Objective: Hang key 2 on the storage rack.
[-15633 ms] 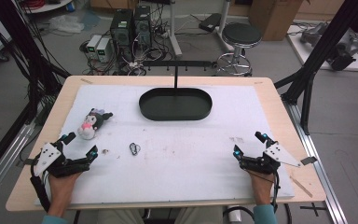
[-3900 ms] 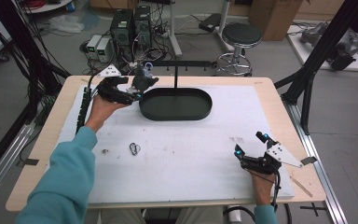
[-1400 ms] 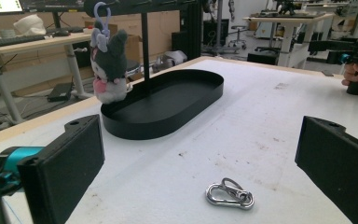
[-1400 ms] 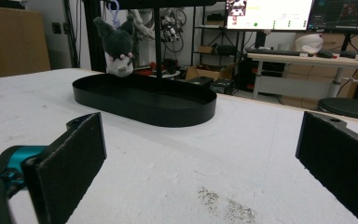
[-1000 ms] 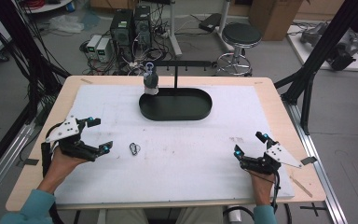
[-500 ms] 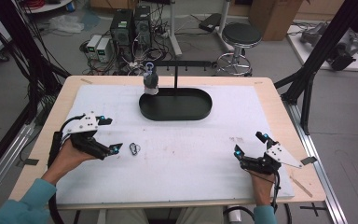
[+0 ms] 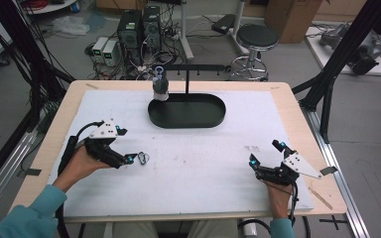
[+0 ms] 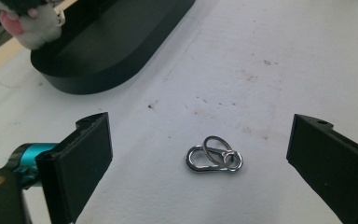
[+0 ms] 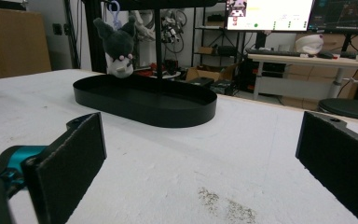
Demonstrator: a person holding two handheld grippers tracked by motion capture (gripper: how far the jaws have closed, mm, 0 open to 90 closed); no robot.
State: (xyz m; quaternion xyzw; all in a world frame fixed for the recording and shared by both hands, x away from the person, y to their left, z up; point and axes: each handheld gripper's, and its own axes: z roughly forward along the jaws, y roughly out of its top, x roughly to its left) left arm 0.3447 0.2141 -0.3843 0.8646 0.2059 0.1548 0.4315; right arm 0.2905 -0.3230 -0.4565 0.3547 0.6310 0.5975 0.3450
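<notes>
I see my left gripper at the lower left of the high view: a black body, teal tips and a pale grey three-cornered plate on top, with a black cable looping back past a teal sleeve. My right gripper at lower right has the same black build, blue-teal tips and grey plate. In both gripper views the jaws are flat black blocks on a teal fitting.
</notes>
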